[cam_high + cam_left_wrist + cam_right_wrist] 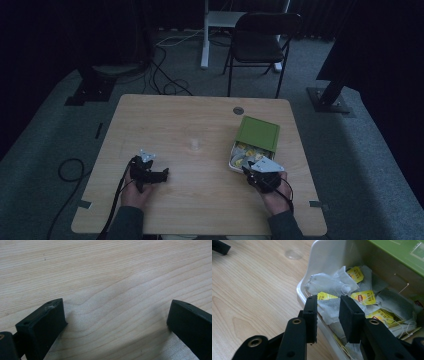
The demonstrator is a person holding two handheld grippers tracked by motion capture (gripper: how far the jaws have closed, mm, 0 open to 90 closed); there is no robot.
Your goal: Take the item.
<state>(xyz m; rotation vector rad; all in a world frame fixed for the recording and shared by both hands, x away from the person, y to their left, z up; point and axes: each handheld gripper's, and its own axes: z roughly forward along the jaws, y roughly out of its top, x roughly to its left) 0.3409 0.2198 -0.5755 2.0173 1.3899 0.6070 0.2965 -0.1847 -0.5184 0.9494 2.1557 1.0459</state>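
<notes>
We are at a pale wooden surface (200, 125), holding a tool in each hand. The work in hand is picking a tea bag from a white tray (312, 270) of tea bags (329, 283) near the right edge; a green box lid (258, 133) covers the tray's far part.

To do this well, we judge the right tool (327, 305) should come down over one loose paper bag, close on its body rather than its string or yellow tag (355, 273), and lift straight up so neighbouring bags do not tangle along.

The right tool hangs over the tray's near rim, jaws partly apart with a narrow gap, gripping nothing yet. The left tool (115, 315) rests low over bare wood, well apart from the tray, jaws wide apart and empty. A small clear cup (194, 145) stands mid-surface.
</notes>
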